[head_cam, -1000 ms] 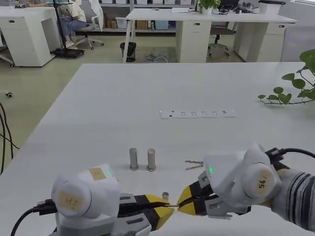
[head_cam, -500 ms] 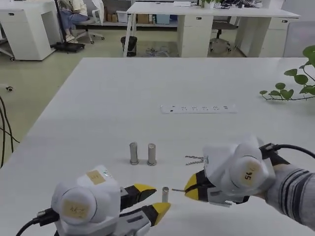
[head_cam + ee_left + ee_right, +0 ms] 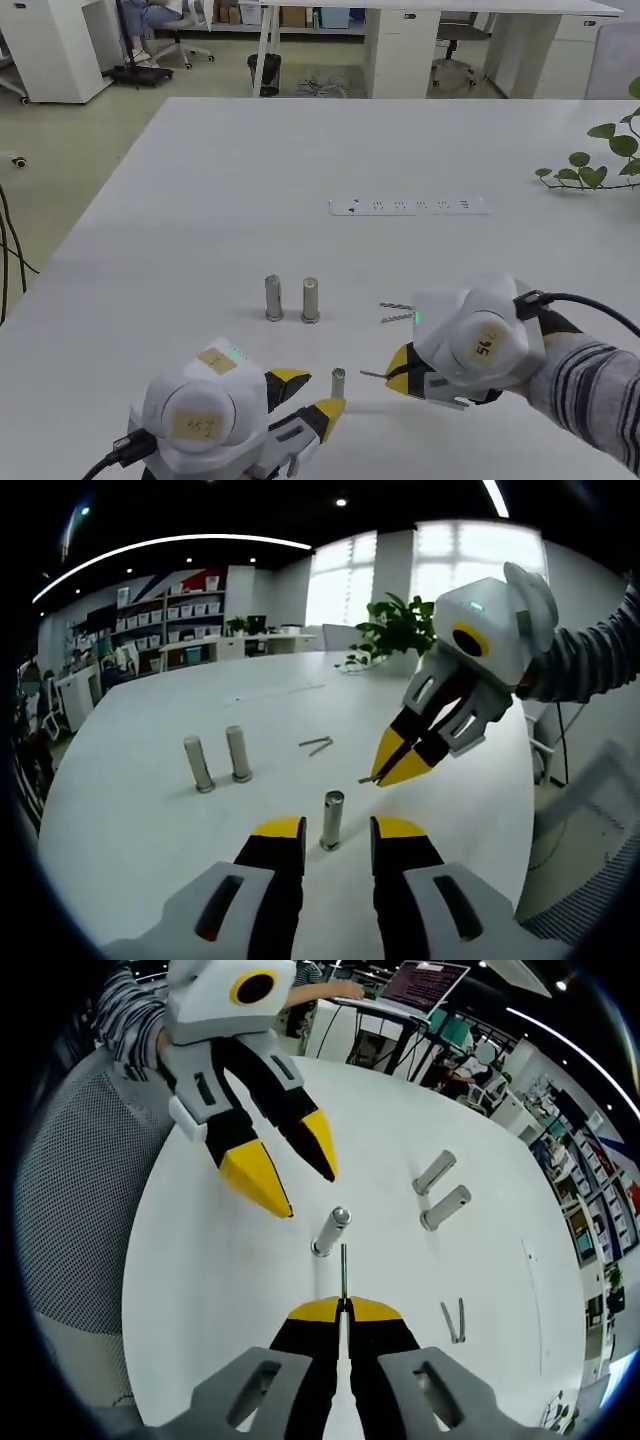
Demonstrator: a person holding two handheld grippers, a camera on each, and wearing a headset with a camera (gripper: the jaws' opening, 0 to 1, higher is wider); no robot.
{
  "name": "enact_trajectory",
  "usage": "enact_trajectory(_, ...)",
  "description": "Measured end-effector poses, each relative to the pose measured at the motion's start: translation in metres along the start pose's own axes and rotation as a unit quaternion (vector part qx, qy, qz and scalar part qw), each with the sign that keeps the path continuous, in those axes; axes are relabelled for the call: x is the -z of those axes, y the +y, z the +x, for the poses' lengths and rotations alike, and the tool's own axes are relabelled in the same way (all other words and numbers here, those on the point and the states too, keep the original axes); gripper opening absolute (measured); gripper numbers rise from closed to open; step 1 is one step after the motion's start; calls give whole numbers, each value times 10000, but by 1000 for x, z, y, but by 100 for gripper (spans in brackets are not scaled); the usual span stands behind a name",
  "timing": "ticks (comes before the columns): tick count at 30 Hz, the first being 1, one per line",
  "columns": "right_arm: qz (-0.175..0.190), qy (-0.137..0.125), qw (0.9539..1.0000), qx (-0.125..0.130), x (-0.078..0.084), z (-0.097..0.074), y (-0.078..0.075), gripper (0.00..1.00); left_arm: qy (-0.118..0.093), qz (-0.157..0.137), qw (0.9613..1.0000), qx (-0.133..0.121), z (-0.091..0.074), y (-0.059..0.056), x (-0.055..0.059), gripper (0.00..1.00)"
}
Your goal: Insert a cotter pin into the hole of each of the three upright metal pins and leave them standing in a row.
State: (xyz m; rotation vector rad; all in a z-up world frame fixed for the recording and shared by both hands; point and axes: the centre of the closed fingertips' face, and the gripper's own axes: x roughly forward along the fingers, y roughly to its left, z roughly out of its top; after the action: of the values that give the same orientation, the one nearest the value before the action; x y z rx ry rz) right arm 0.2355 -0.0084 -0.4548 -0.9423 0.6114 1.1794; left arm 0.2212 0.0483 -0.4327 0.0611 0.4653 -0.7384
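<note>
Three upright pins (image 3: 310,300); wide tabletop (image 3: 300,150) beyond them

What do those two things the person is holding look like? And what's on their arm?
They match. The left hand-held gripper and the right hand-held gripper each have a rounded white body, black jaws with yellow tips, a small green light, a tan sticker and a black cable trailing off. The arm behind the right one wears a grey-and-dark striped sleeve.
</note>
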Motion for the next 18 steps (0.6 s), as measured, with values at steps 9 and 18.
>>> enact_trajectory(9,8,-45,10000,-69,-4,6,1,0,225,-57,9996,-177,18,5,9,17)
enact_trajectory(18,-70,-45,9999,-115,-7,10,1,0,357,-33,9992,-172,31,3,13,14)
